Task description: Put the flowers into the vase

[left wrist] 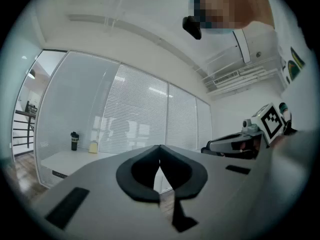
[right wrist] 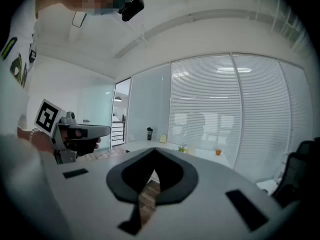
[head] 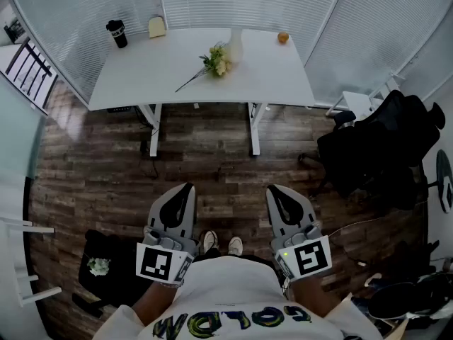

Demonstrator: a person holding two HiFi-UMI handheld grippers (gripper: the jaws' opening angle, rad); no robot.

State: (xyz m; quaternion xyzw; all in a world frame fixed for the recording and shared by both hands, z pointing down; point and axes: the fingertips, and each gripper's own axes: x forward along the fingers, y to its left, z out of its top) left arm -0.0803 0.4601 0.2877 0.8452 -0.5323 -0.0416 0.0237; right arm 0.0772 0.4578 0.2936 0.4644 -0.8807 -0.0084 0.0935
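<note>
While left claw (head: 184, 188) and right claw (head: 277, 190) sit shut, empty | flowers (head: 214, 61) well ahead on desk (head: 141, 76), stem slanting toward its near-left corner, blooms beside vase (head: 234, 47) | left claw looks slightly nearer

The bench (head: 141, 76) is topped with a smooth, matt white board. The floor (head: 212, 168) is laid in dark planks on which a wood grain and a dull, uneven finish are seen. The vase (head: 236, 48) is shown as smooth and white; its material cannot be told. The left gripper (head: 185, 188) and the right gripper (head: 274, 190) are cased in smooth, matt grey plastic, and their inner faces are lined with matt black padding. The marker cube (head: 161, 263) on the left gripper is faced with flat black-and-white print. The chair (head: 382, 154) is covered in matt black cloth, and the tumbler (head: 117, 34) is finished in black.
</note>
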